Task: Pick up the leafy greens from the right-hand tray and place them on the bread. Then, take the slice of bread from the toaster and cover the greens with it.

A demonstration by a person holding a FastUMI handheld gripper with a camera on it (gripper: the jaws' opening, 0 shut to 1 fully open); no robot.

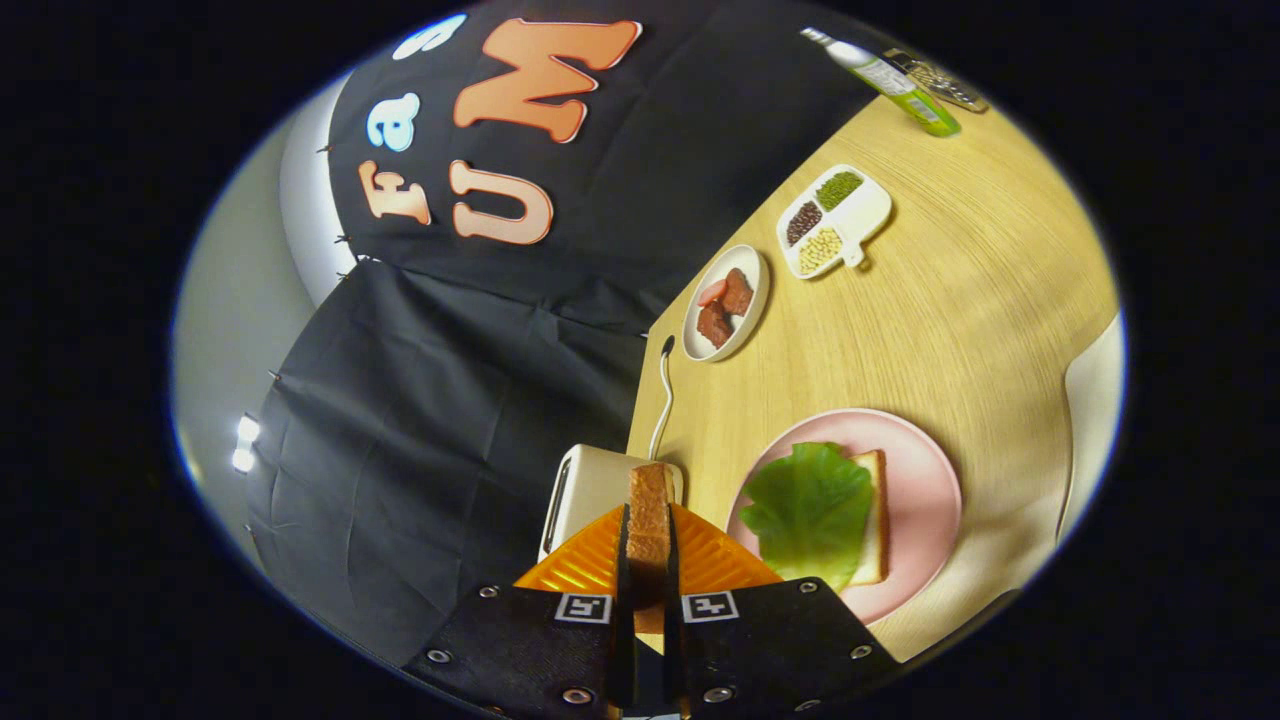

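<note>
Tool [648, 560] is clamped on the bread slice [650, 515], held on edge between both fingers, thin faces pinched so it can later be laid flat. The toaster [590, 490] sits just beyond the fingertips; the slice appears lifted clear of it, though I cannot confirm. The leafy greens [810, 512] already lie on the lower bread [872, 520] on the pink plate [925, 480], just beside the tool on the bench [960, 330]. Judged: covering step remains.

Toaster [585, 490] slots hidden behind bread slice [650, 525] – lower bread [872, 515] mostly under greens [810, 510]
</note>
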